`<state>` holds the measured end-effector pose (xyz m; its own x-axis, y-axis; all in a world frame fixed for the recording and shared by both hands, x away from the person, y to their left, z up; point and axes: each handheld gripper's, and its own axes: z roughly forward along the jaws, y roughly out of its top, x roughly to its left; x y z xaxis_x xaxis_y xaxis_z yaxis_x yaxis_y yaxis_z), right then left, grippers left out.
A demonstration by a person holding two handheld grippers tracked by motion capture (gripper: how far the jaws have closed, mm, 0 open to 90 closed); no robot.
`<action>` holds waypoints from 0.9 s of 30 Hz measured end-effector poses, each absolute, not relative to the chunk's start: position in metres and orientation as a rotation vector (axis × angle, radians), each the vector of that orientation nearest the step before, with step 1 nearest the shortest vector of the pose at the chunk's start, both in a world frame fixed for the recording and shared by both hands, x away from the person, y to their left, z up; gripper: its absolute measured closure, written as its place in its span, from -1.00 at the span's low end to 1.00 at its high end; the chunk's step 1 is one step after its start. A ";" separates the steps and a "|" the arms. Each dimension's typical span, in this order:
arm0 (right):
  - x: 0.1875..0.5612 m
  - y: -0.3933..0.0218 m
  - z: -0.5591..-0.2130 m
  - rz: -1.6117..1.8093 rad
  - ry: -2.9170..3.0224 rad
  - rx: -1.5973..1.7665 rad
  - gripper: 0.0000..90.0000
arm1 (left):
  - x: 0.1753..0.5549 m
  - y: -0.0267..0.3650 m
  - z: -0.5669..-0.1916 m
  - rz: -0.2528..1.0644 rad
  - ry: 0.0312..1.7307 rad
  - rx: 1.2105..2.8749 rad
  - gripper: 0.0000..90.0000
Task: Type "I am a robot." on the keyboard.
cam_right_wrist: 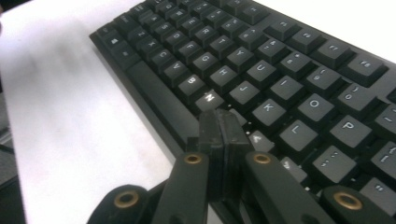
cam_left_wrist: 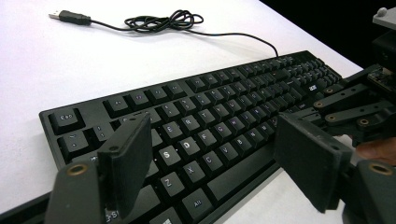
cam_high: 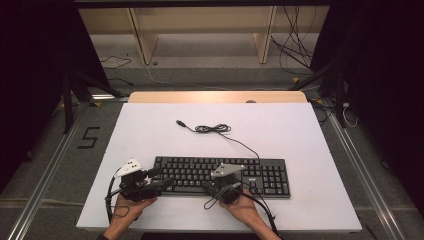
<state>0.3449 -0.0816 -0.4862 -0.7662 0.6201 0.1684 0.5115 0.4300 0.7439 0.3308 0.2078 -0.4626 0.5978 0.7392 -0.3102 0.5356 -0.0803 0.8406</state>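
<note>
Black, rigid plastic keyboard (cam_high: 222, 175) lying near the white tabletop's (cam_high: 150, 130) front edge should feel light yet stiff, best pressed key by key: right gripper (cam_right_wrist: 219, 123) pinched closed on nothing over the keys, left gripper (cam_left_wrist: 210, 154) spread wide.

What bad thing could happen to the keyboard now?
The right gripper, shut, has its tip over the keys by M; it might press a neighbouring key too. The left gripper stands open over the keyboard, so a jaw could catch a key. A shove could drag the loose cable across the table.
</note>
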 end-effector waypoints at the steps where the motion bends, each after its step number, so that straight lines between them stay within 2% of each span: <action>1: 0.344 -0.082 -0.485 1.262 2.547 1.006 1.00 | 0.331 0.208 -0.463 0.235 1.050 1.747 -0.39; 10: 0.341 -0.086 -0.475 1.359 2.516 1.013 0.92 | 0.332 0.209 -0.462 0.240 1.056 1.743 -0.39; 14: 0.340 -0.089 -0.471 1.391 2.508 1.008 0.79 | 0.332 0.209 -0.462 0.243 1.057 1.742 -0.39; 15: 0.339 -0.091 -0.470 1.401 2.508 1.013 0.67 | 0.333 0.209 -0.462 0.243 1.056 1.742 -0.39; 27: 0.338 -0.098 -0.465 1.448 2.497 1.021 0.29 | 0.339 0.208 -0.464 0.249 1.072 1.747 -0.38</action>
